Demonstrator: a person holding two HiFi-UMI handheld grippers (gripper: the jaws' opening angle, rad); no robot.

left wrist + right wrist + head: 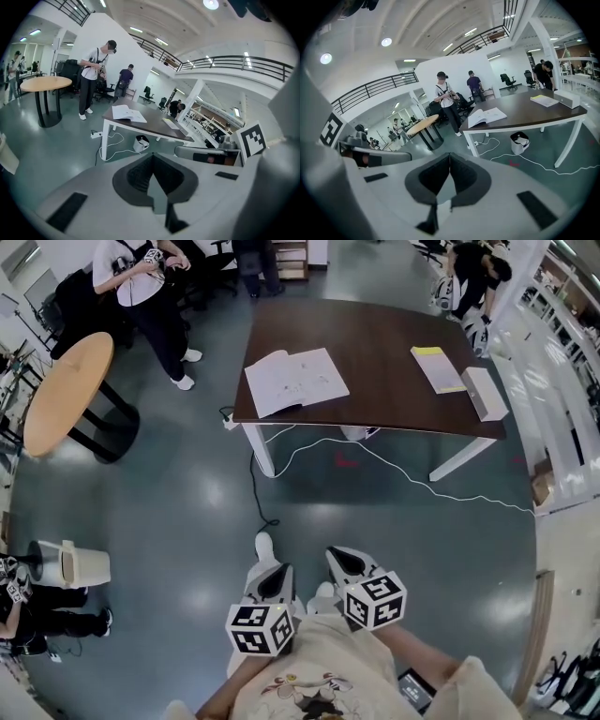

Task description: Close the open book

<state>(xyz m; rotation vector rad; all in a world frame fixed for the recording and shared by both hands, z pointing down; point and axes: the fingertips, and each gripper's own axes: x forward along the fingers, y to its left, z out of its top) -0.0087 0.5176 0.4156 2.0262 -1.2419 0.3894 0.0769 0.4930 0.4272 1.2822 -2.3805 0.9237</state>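
The open book (295, 381) lies with white pages up near the left front corner of a dark brown table (375, 343), well ahead of me across the floor. It also shows as the book (127, 113) in the left gripper view and the book (486, 116) in the right gripper view. My left gripper (275, 579) and right gripper (346, 562) are held low in front of my body, side by side and far short of the table. Both point toward it with jaws together and nothing between them, as seen at the left gripper (152, 157) and right gripper (449, 157).
A yellow booklet (438, 368) and a white box (485, 393) lie at the table's right end. A white cable (412, 479) trails over the floor under the table. A round wooden table (66, 390) and a standing person (150, 287) are at the left.
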